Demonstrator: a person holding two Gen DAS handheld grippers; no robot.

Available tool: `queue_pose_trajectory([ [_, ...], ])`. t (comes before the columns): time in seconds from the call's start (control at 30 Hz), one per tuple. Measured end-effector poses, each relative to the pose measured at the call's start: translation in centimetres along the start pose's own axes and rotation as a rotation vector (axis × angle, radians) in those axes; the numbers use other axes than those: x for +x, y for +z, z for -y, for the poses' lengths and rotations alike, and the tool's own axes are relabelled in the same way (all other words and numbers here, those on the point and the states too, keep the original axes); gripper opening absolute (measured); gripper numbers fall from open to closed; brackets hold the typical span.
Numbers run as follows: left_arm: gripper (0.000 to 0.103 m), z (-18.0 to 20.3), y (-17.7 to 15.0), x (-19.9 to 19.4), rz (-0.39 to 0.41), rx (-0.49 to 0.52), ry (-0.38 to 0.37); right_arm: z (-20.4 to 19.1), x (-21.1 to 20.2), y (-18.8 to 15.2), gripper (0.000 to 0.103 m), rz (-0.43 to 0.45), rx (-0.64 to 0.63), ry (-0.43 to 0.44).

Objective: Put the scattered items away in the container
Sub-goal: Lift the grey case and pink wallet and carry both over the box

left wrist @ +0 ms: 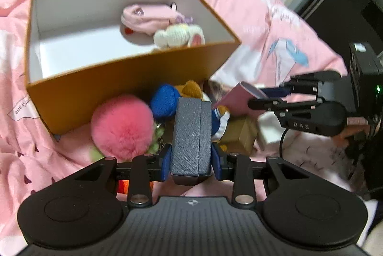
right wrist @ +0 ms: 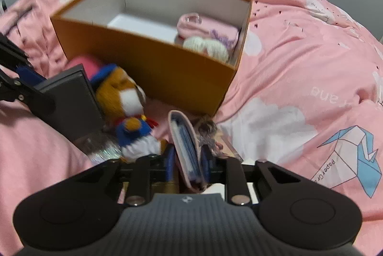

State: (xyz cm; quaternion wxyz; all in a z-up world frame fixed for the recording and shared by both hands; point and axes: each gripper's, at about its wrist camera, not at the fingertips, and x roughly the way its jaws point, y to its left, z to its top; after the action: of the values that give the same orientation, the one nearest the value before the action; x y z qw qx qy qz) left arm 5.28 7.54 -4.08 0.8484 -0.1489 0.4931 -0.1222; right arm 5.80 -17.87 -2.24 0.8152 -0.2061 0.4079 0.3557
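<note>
An open orange box (left wrist: pixel 134 79) with white inner walls stands on a pink bedspread; a folded pink cloth (left wrist: pixel 148 16) and a white knitted toy (left wrist: pixel 179 37) lie inside. My left gripper (left wrist: pixel 191 160) is shut on a dark textured case (left wrist: pixel 192 134), held just in front of the box. My right gripper (right wrist: pixel 186 160) is shut on a thin pink wallet (right wrist: pixel 184 141), gripped on edge. In front of the box lie a fluffy pink pompom (left wrist: pixel 122 123) and an orange plush with a blue hat (right wrist: pixel 126 98).
A small tan box (left wrist: pixel 239 134) and a shiny clear wrapper (right wrist: pixel 103 148) lie among the items in front of the orange box. The pink bedspread (right wrist: pixel 299 64) stretches away to the right. A dark cupboard (left wrist: pixel 347 4) stands beyond the bed.
</note>
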Motion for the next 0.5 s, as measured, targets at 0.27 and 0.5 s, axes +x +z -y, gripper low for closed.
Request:
queue_pose_trajectory([
  [0.27, 0.038, 0.7, 1.2, -2.7, 0.14, -0.027, -0.058, 0.8, -4.2, 1.3, 0.019, 0.124, 0.074, 0.006],
  [0.5, 0.038, 1.2, 2.6, -4.5, 0.251, -0.04, -0.031, 1.1, -6.9, 3.7, 0.019, 0.257, 0.124, 0.034],
])
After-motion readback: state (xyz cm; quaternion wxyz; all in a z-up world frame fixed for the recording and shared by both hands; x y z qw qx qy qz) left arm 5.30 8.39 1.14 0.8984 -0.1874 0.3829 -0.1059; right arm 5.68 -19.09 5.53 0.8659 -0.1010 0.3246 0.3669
